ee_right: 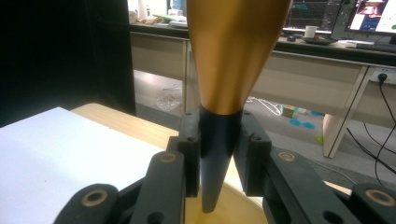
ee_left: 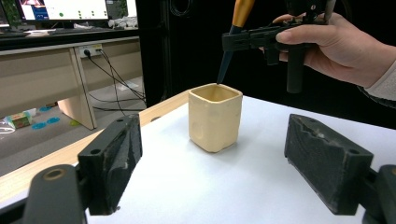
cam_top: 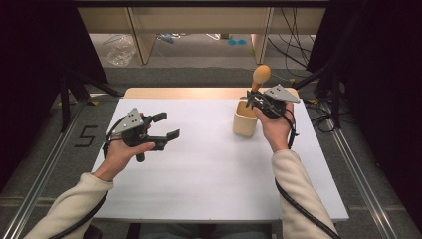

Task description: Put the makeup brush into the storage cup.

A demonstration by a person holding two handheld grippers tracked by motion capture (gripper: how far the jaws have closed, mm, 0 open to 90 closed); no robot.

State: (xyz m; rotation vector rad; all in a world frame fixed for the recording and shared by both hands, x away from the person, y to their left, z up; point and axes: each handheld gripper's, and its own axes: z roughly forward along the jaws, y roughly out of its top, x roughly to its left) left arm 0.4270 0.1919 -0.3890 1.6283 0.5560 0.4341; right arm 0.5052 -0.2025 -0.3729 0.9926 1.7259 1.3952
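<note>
Right tool (cam_top: 255,98) pinches brush (cam_top: 260,77) by its dark tip, above cup (cam_top: 245,119), right-centre of frame. Off-centre drop could tip cup. Left tool (cam_top: 166,127) spread, idle.

The high view looks forward and down over the whole bench (cam_top: 209,164). The left tool's camera looks level across it between its own jaws, sharing the cream cup (ee_left: 215,116) and right tool (ee_left: 252,39). The right tool's camera sits close behind the clamped brush (ee_right: 219,154).
</note>
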